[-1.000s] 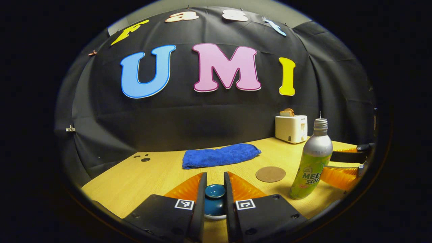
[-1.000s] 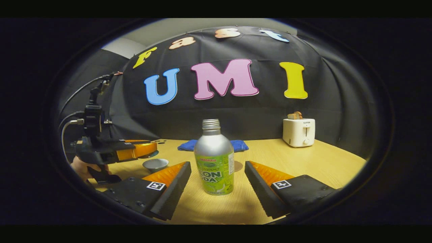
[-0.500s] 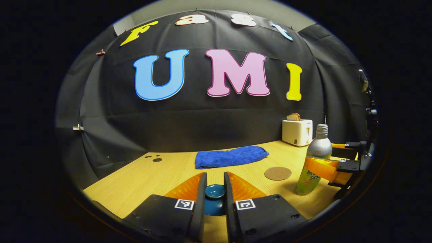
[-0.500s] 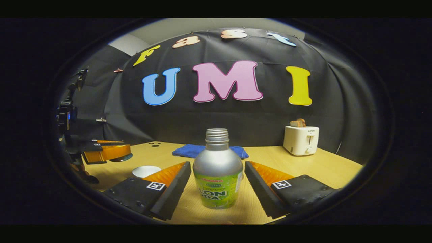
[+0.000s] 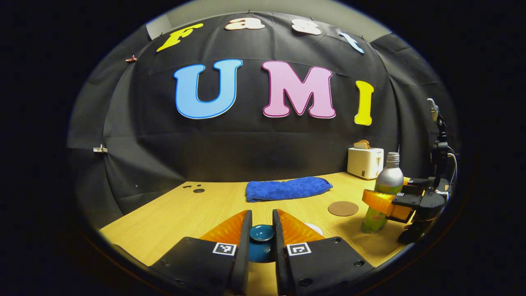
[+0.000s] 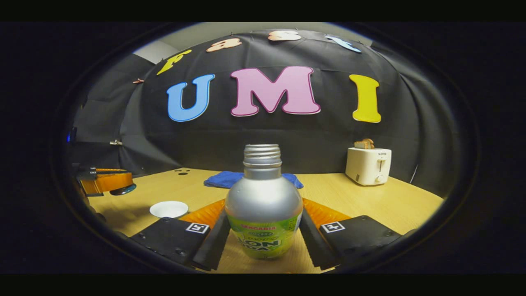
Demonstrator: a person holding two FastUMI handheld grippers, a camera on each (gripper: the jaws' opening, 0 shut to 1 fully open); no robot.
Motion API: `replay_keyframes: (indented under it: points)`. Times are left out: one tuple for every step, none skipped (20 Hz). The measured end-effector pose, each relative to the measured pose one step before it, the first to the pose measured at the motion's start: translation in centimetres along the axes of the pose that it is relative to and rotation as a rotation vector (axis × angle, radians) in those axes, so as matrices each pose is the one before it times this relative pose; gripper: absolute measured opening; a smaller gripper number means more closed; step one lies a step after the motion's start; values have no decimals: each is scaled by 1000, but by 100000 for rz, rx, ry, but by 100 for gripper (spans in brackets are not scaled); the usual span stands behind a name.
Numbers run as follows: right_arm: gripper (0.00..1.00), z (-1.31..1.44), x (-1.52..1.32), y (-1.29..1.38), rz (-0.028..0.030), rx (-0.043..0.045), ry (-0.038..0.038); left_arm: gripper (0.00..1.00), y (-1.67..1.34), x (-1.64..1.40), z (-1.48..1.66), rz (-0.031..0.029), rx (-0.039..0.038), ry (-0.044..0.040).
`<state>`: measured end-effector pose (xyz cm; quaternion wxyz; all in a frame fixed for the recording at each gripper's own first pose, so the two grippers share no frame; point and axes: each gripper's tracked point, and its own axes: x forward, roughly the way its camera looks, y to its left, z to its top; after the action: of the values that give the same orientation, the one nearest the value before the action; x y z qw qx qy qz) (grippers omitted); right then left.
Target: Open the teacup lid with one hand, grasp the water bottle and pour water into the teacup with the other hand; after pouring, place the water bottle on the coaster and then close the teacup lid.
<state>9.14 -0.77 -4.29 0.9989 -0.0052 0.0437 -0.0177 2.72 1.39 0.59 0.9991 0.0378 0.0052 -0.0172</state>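
Wooden bench (image 6: 370, 201) carrying a toaster (image 6: 368, 165) far right and a blue towel (image 5: 287, 188) far centre. Water bottle (image 6: 263, 205) upright on bench, right gripper (image 6: 263, 242) jaws pressing both sides. Coaster (image 5: 343, 208) left of bottle. Open teacup (image 6: 169, 209) near left. Lid (image 5: 262, 242) lifted, clenched in left gripper (image 5: 262, 236) jaws.

Booth dim; table (image 5: 197, 209) lit evenly from above. Soft shadow beside bottle (image 6: 263, 205) on the tabletop. Mild sheen on its metal shoulder. Strong fisheye bending at the edges; rims fall dark. Focus sharp.
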Motion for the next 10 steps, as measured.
replay_keyframes:
  points:
    - [83, 64, 2, 301, 754, -1003, -63, 30, 82, -149, 101, -195, 84, -356]
    - [80, 65, 15, 143, 537, -1271, 97, 30, 58, -174, 93, -168, -31, -330]
    - [82, 149, -126, 50, -358, -1612, 210, 30, 26, -134, -16, -92, -47, -235]
    - [80, -125, 166, 178, 458, -2123, 1048, 30, 91, -133, -72, -138, -99, 38]
    - [79, 2, 206, 85, 254, -2416, 806, 30, 221, -139, -155, 109, -47, 431]
    - [80, 76, 177, -117, -730, -2728, 438, 30, 152, -214, -92, 417, 210, 442]
    - [79, 252, 62, -64, -688, -3044, -276, 30, 145, -295, -5, -167, 279, -52]
    - [79, 437, 134, 211, 742, -2697, -1596, 30, 36, -251, 107, 1, 237, -331]
    - [79, 255, 85, 119, 752, -1876, -253, 31, 325, -276, 26, 182, 287, -380]
    - [79, -155, 394, -76, 672, -1178, 829, 30, 300, -248, 142, 261, 277, -306]
